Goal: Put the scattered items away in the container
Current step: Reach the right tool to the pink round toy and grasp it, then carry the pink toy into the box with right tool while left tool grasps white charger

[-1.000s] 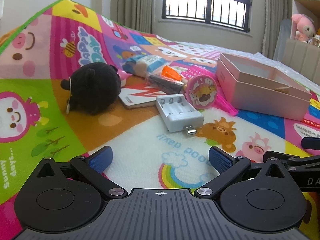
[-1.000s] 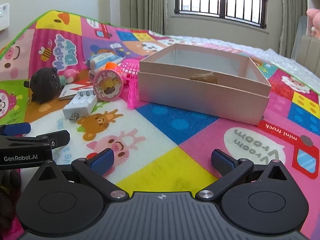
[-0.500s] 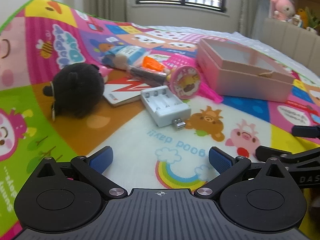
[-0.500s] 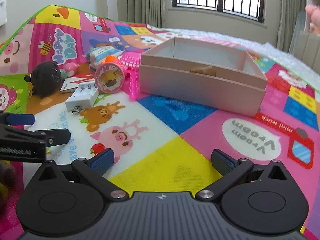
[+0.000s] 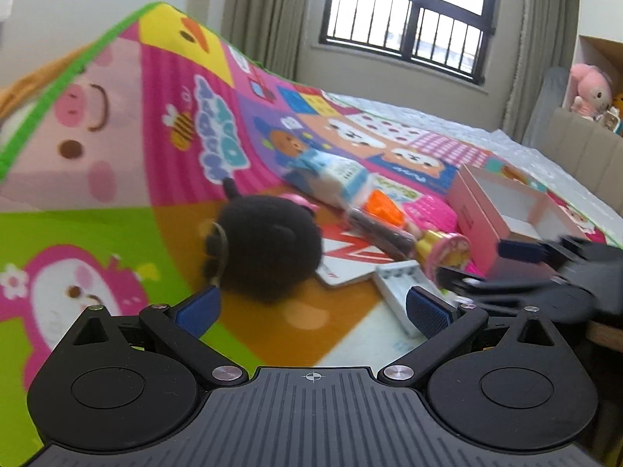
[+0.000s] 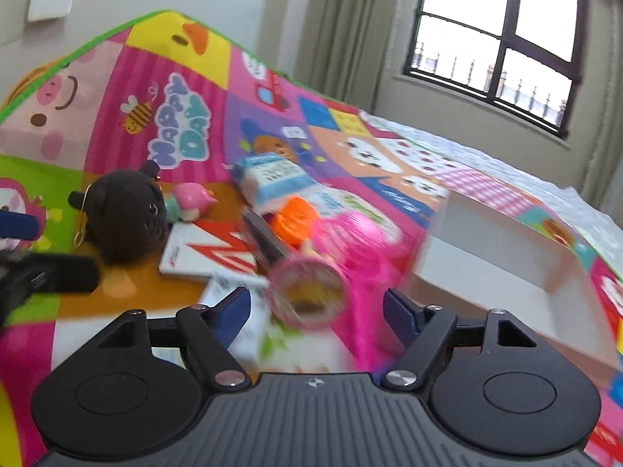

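the right gripper (image 6: 313, 311) is closing, its blue pads either side of the round pink toy (image 6: 309, 295) but not yet pressing on it; the toy shows blurred between them, low on the play mat (image 6: 117, 116). the left gripper (image 5: 311, 307) stands wide apart with nothing between its pads, aimed at the black plush (image 5: 268, 249) just beyond them.

to do this pick well, i would let the right jaws settle square across the toy's round rim before lifting, since a disc held off-centre may roll out. the white battery charger (image 6: 241, 323) lies just left of the toy and the pink plastic piece (image 6: 362, 272) just right, so the pads should come down clear of both.

the pink box (image 6: 506, 264) sits to the right, open, near enough for a short carry. farther back lie a card (image 6: 194, 253), an orange piece (image 6: 294, 218) and a blue-and-white pack (image 6: 272, 179).
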The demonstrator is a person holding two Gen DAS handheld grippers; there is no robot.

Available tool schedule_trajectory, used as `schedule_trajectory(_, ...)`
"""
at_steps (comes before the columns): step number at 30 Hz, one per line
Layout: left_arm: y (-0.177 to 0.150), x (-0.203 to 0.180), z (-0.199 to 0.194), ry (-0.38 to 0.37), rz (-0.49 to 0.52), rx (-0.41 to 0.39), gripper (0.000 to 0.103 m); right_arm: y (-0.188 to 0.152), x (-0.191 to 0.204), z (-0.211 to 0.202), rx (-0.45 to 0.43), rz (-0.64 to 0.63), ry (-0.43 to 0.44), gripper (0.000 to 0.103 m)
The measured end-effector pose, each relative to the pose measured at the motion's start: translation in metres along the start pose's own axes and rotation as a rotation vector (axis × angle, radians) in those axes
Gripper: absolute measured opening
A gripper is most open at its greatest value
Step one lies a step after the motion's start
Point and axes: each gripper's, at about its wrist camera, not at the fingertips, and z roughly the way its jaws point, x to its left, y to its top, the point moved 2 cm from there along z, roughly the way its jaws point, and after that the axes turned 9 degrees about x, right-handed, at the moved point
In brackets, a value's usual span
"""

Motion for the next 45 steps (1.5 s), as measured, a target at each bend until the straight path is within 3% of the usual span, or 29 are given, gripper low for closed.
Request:
schedule_trajectory(3, -0.001, 0.005, -0.005, 0.006, -0.007, -0.001, 0.103, 0.011, 0.012, 0.024, 0.026, -0.041, -0.053, 0.079)
schedule_trajectory(5, -0.003, 0.005, -0.007, 0.002, -0.004, 0.001, 0.103, 0.014, 0.011, 0.031, 0.057, -0.038, -0.048, 0.055)
schedule_trajectory(10, -0.008, -0.018, 0.002, -0.054, 0.083, 0.031, 0.103, 0.004, -0.023, -0.016, 0.037, 0.044, 0.019, 0.056)
schedule_trajectory(15, -0.011, -0.065, 0.018, -0.125, 0.205, 0.042, 0.101, -0.033, -0.084, -0.074, 0.124, 0.222, 0.104, 0.056)
schedule_trajectory(17, -0.011, -0.082, 0.027, -0.136, 0.242, 0.057, 0.077, -0.049, -0.105, -0.092, 0.163, 0.278, 0.122, 0.056)
schedule_trajectory(22, -0.011, -0.097, 0.055, -0.078, 0.262, 0.108, 0.081, -0.078, -0.128, -0.102, 0.209, 0.35, 0.12, 0.056)
schedule_trajectory(27, -0.004, -0.098, 0.079, -0.034, 0.235, 0.149, 0.079, -0.087, -0.122, -0.102, 0.144, 0.355, 0.078, 0.06)
schedule_trajectory(30, -0.007, -0.104, 0.073, -0.18, 0.245, 0.181, 0.084, -0.088, -0.121, -0.108, 0.088, 0.361, 0.076, 0.076)
schedule_trajectory(33, -0.013, -0.117, 0.057, -0.409, 0.311, 0.2, 0.087, -0.088, -0.123, -0.109, 0.067, 0.359, 0.076, 0.077)
schedule_trajectory(35, -0.017, -0.123, 0.045, -0.463, 0.371, 0.177, 0.097, -0.09, -0.125, -0.108, 0.069, 0.353, 0.047, 0.078)
schedule_trajectory(37, -0.019, -0.125, 0.04, -0.37, 0.437, 0.125, 0.098, -0.093, -0.125, -0.108, 0.067, 0.336, 0.015, 0.081)
schedule_trajectory(40, -0.016, -0.124, 0.051, -0.142, 0.48, 0.049, 0.101, -0.097, -0.12, -0.111, 0.049, 0.298, -0.005, 0.086)
schedule_trajectory(42, -0.008, -0.121, 0.064, -0.114, 0.441, 0.062, 0.102, -0.099, -0.117, -0.111, 0.044, 0.282, -0.007, 0.086)
schedule_trajectory(45, -0.001, -0.124, 0.084, -0.148, 0.438, 0.112, 0.102, -0.101, -0.113, -0.108, 0.048, 0.28, 0.006, 0.088)
